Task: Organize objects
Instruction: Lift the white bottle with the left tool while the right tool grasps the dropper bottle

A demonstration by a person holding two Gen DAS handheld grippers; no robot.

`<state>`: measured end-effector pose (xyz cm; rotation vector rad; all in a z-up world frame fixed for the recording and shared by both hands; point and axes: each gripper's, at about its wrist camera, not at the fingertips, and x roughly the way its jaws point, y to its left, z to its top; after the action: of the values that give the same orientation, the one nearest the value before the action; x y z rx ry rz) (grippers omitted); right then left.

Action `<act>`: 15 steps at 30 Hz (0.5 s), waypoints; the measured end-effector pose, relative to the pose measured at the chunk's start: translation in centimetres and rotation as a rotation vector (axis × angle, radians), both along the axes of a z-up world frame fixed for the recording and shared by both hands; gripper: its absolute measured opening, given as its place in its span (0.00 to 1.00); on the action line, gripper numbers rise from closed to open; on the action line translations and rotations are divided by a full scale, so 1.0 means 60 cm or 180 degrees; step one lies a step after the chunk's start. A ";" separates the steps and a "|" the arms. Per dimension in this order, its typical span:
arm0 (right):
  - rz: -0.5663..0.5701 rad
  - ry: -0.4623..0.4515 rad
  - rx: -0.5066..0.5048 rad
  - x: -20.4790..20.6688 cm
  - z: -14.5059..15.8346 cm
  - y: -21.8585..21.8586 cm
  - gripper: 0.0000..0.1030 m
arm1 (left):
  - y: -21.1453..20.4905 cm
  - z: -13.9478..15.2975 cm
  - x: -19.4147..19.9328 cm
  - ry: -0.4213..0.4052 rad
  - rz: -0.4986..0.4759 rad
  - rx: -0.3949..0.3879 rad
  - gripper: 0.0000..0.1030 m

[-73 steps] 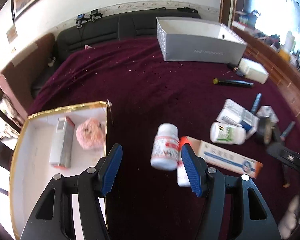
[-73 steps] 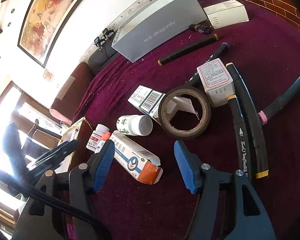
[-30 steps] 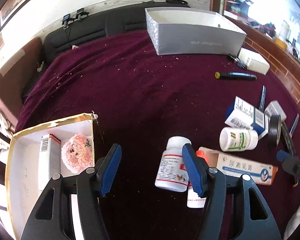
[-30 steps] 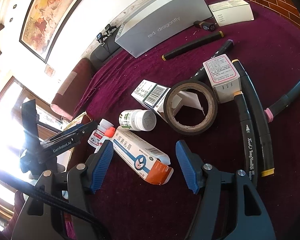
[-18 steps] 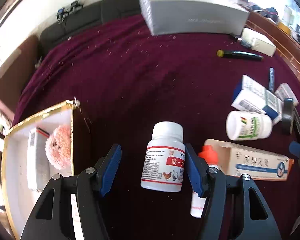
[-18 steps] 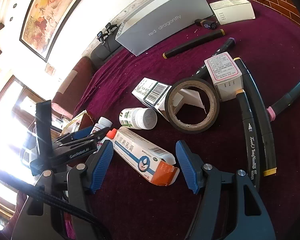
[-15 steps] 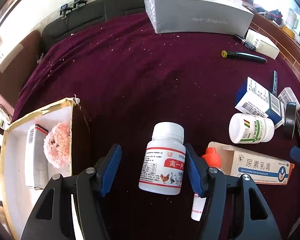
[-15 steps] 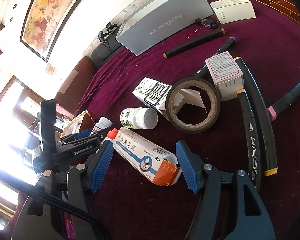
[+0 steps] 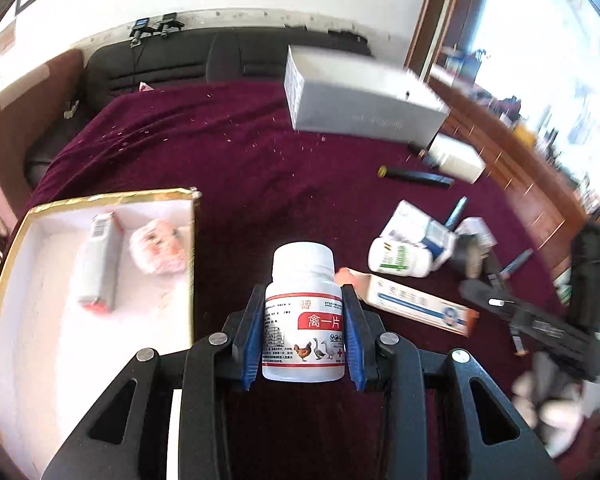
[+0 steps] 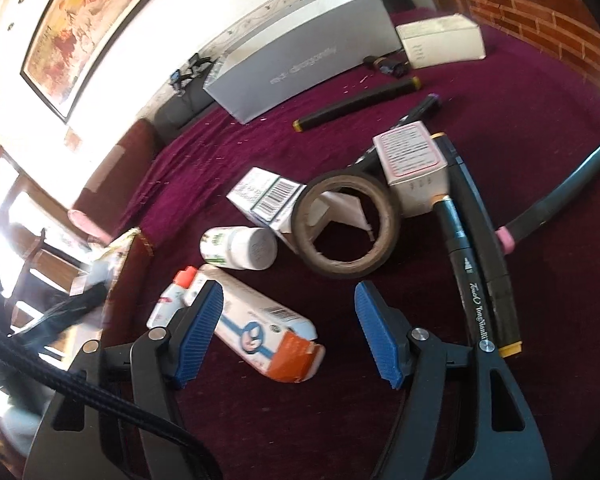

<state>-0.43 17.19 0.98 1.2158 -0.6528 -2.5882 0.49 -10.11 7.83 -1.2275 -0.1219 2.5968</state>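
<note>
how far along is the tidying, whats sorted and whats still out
Early days. Already in the gold-rimmed box: a small carton and a pink fuzzy item. In hand: the left gripper is clamped on the white pill bottle. Left on the cloth: green-label bottle, long carton, tape roll, markers. The right gripper is open.

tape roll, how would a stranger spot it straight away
On the maroon cloth, look in the clutter beside the long black markers. The tape roll leans on a barcoded carton: the only open brown ring there.
</note>
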 end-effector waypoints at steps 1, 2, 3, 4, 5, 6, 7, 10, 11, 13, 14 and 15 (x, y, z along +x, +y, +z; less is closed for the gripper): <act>-0.0037 -0.0005 0.0095 0.000 0.001 -0.003 0.66 | -0.015 0.006 0.013 0.0022 0.0026 0.0074 0.30; -0.0063 0.0000 0.0181 0.001 0.007 -0.009 0.66 | -0.030 0.011 0.026 0.0061 0.0046 0.0140 0.30; -0.0067 0.0004 0.0191 0.002 0.011 -0.012 0.66 | -0.041 0.015 0.033 0.0096 0.0069 0.0168 0.30; -0.0049 0.0009 0.0171 0.006 0.019 -0.018 0.66 | -0.055 0.018 0.044 0.0121 0.0102 0.0184 0.30; 0.0002 0.0011 0.0119 0.009 0.030 -0.027 0.66 | -0.071 0.022 0.055 0.0129 0.0132 0.0225 0.30; 0.0066 0.0010 0.0058 0.011 0.039 -0.034 0.66 | -0.088 0.022 0.062 0.0125 0.0149 0.0286 0.30; 0.0152 -0.0004 -0.0028 0.010 0.050 -0.046 0.66 | -0.101 0.024 0.074 0.0130 0.0176 0.0339 0.30; 0.0469 -0.0071 -0.0278 0.003 0.073 -0.088 0.66 | -0.147 0.025 0.106 0.0179 0.0312 0.0397 0.30; 0.0581 -0.0128 -0.0380 -0.003 0.075 -0.104 0.66 | -0.160 0.024 0.114 0.0184 0.0342 0.0431 0.30; 0.0689 -0.0229 -0.0426 -0.019 0.073 -0.134 0.66 | -0.185 0.022 0.132 0.0203 0.0398 0.0473 0.30; 0.0712 -0.0266 -0.0387 -0.023 0.071 -0.148 0.66 | -0.192 0.020 0.139 0.0225 0.0416 0.0459 0.30; 0.0732 -0.0313 -0.0350 -0.029 0.067 -0.161 0.66 | -0.201 0.020 0.147 0.0261 0.0433 0.0443 0.30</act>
<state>-2.20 7.51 5.02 1.3061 -0.6245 -2.2878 9.32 -22.14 9.02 -1.0985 -0.3756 2.6970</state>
